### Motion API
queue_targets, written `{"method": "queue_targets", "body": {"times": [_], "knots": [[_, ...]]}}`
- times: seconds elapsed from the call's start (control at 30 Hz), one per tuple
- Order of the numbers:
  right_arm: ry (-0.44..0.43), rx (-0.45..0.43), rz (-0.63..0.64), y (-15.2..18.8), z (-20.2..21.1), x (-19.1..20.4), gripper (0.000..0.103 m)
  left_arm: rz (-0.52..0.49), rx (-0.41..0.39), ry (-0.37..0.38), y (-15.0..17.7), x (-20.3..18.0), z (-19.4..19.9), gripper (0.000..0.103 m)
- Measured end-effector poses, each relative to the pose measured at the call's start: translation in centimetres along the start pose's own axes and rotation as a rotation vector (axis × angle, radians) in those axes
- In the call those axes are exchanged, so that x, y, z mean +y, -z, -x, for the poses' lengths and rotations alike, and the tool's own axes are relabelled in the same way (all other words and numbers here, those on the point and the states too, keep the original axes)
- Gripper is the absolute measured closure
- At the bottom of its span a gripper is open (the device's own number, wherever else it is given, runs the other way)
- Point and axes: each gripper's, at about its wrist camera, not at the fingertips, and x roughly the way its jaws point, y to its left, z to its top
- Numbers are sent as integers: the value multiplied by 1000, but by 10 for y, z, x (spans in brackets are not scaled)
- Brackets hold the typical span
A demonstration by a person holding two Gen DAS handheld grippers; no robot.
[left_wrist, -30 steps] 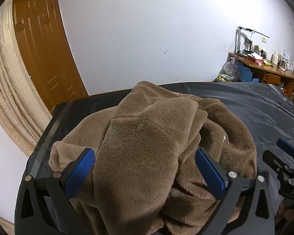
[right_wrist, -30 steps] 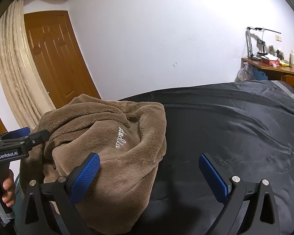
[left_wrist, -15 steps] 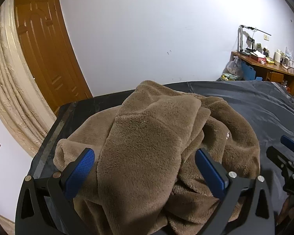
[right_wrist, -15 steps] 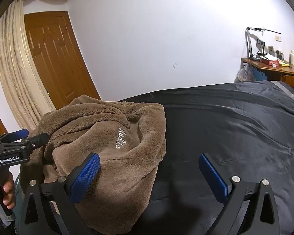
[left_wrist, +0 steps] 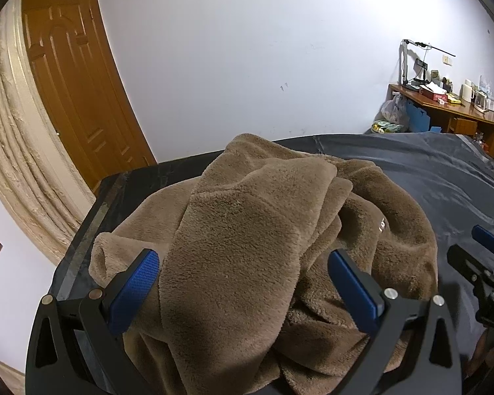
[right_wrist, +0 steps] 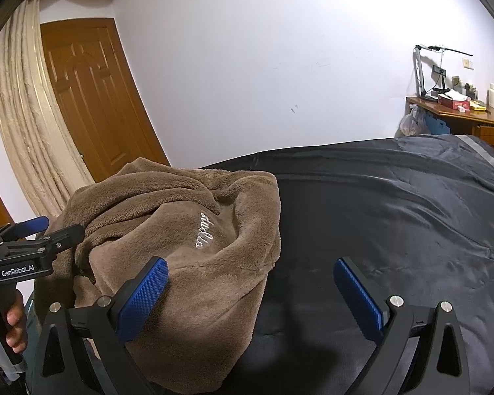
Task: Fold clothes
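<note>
While heaped on the dark sheet (right_wrist: 395,217), brown fleece garment (left_wrist: 247,247) between spread left gripper (left_wrist: 243,283); right gripper (right_wrist: 250,286) likewise spread, empty.

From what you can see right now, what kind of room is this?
Probably a bedroom in a home: a bed with a dark cover, a wooden door beside a curtain, and a cluttered desk.

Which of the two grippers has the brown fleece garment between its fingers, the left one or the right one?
The left gripper: the brown fleece garment fills the gap between its open fingers. The right gripper mostly frames the dark bedcover.
</note>
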Motion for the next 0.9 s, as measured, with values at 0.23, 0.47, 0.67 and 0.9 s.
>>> {"method": "queue_targets", "body": {"times": [0.23, 0.47, 0.67, 0.9], "knots": [[0, 4, -1, 1, -1, 0, 1, -1, 8, -6, 15, -15, 28, 0], [0, 11, -2, 2, -3, 0, 1, 31, 57, -11, -85, 20, -54, 0], [0, 15, -2, 3, -5, 1, 1, 132, 80, 74, -96, 53, -62, 0], [-4, 17, 1, 3, -5, 2, 1, 281, 123, 212, -112, 92, -86, 0]]}}
